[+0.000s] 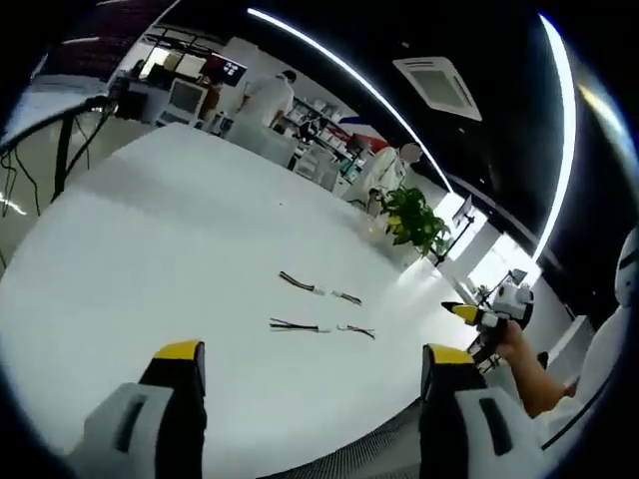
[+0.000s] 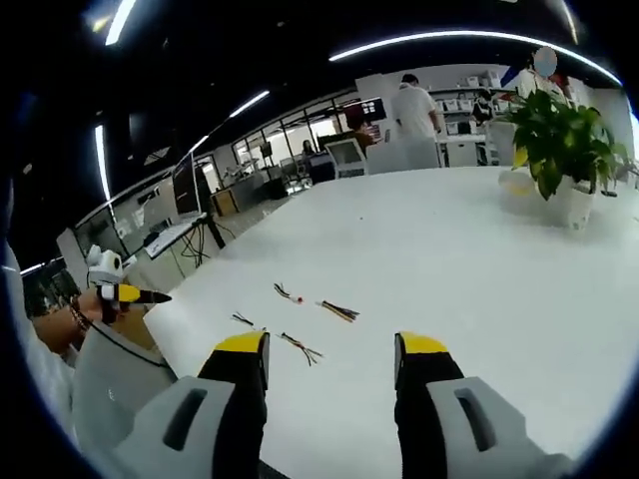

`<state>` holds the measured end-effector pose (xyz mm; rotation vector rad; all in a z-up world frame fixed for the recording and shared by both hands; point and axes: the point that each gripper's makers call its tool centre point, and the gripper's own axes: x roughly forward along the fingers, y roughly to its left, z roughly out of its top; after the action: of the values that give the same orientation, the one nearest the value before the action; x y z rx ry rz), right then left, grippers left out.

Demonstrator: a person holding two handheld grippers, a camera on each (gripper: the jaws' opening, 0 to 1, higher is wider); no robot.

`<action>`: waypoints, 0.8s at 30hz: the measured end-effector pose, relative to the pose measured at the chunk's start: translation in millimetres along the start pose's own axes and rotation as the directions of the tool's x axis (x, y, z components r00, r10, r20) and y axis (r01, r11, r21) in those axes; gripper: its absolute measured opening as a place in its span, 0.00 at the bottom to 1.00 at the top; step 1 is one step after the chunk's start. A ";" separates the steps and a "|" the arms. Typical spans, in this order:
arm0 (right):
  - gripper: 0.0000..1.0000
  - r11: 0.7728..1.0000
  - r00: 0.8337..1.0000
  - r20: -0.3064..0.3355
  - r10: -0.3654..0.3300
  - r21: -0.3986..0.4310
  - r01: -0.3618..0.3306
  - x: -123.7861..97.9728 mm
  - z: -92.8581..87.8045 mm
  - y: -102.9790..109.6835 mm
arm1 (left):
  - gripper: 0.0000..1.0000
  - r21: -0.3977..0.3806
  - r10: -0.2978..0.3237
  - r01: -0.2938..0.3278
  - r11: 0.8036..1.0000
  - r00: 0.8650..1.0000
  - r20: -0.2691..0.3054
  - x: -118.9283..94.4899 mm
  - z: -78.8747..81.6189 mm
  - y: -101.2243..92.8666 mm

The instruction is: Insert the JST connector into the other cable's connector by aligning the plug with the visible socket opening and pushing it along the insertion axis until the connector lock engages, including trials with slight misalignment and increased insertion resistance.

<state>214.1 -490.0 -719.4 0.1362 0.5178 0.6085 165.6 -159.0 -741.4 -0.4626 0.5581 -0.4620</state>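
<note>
Plainly, nothing is joined yet.

Left gripper view:
- Left gripper (image 1: 312,371): jaws apart, nothing between them, held above the near edge of the white desk (image 1: 150,259).
- Cables: four short JST cable pieces lie in two pairs ahead of it; far pair (image 1: 319,289), near pair (image 1: 321,326). Whether the facing ends of either pair touch is too small to tell.
- Right gripper (image 1: 477,317): off the desk's right edge, in a person's hand (image 1: 524,354); its opening cannot be told from here.

Right gripper view:
- Right gripper (image 2: 331,354): jaws apart and empty, over the near part of the desk (image 2: 479,259).
- Cables: wire pieces scattered just ahead, one at (image 2: 339,311), another at (image 2: 301,347), well apart.
- Potted plant (image 2: 559,150): far right on the desk.

Progress:
- Done: nothing visible; no cable picked up.
- Left, by my judgement: grasp both connectors, align, push until the lock engages.
</note>
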 end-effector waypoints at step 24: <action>0.49 0.988 0.980 0.180 0.081 -0.145 -0.055 6.9 95.4 28.2 | 0.90 0.284 -0.186 0.160 0.945 0.980 0.066 28.8 101.0 -41.2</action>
<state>252.4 -460.5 -632.3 0.0777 0.2901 0.6898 235.4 -178.2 -654.8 -0.2620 0.3569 -0.6745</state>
